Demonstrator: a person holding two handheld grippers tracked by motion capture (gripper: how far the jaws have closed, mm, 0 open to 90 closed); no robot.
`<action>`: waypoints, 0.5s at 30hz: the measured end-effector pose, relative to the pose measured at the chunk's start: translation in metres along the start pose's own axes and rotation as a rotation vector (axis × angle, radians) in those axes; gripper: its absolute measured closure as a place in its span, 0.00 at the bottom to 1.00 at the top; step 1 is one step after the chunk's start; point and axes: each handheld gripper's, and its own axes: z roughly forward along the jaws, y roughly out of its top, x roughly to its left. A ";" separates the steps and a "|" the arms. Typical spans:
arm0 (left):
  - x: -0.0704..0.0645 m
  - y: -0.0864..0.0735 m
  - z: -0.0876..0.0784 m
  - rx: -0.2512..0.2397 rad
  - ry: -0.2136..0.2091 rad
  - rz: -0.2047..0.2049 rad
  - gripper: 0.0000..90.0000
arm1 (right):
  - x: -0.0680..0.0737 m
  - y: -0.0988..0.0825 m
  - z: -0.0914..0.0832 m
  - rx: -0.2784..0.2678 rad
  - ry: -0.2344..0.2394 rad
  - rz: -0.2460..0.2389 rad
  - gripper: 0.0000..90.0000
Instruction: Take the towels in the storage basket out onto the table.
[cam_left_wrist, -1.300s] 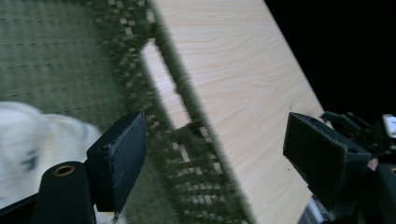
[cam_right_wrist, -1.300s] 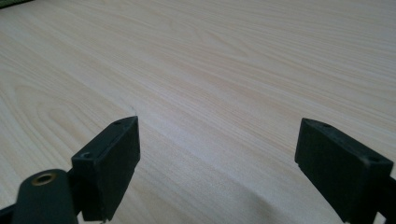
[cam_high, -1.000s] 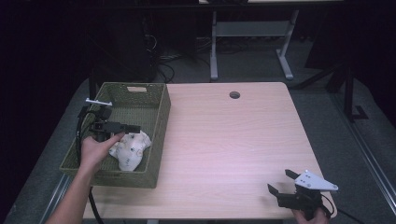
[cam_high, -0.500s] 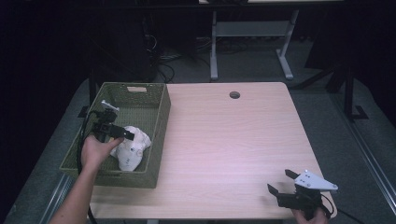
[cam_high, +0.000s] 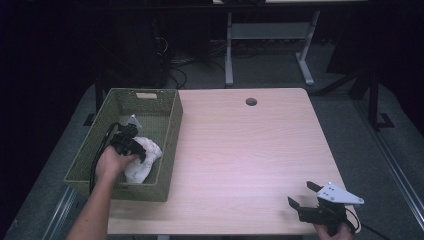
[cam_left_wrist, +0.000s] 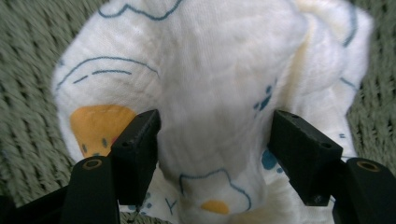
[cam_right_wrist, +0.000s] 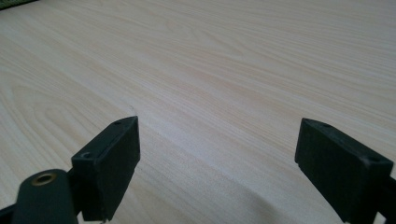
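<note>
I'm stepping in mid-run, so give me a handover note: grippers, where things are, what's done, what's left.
Left gripper: down in the green basket, jaws have just been closing around a bunched fold of the white printed cloth; no firm pinch visible yet.
Right gripper: open, nothing between its jaws, over the table near its front right corner.
Done: reach into the basket.
Left: probably finish the grip and lift the cloth out.

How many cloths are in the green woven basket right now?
1: a white printed cloth in the green woven basket, bunched between the left gripper jaws. Others beneath may be hidden.
</note>
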 end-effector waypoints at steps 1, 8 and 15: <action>-0.001 0.000 0.001 0.009 0.012 0.003 0.38 | 0.000 0.000 0.000 0.001 0.000 0.000 0.15; -0.014 0.005 0.005 0.046 0.101 0.060 0.48 | 0.001 0.000 0.000 -0.001 0.000 -0.002 0.15; -0.011 0.003 0.004 0.035 0.100 0.054 0.62 | 0.002 0.000 -0.001 0.000 0.001 -0.004 0.15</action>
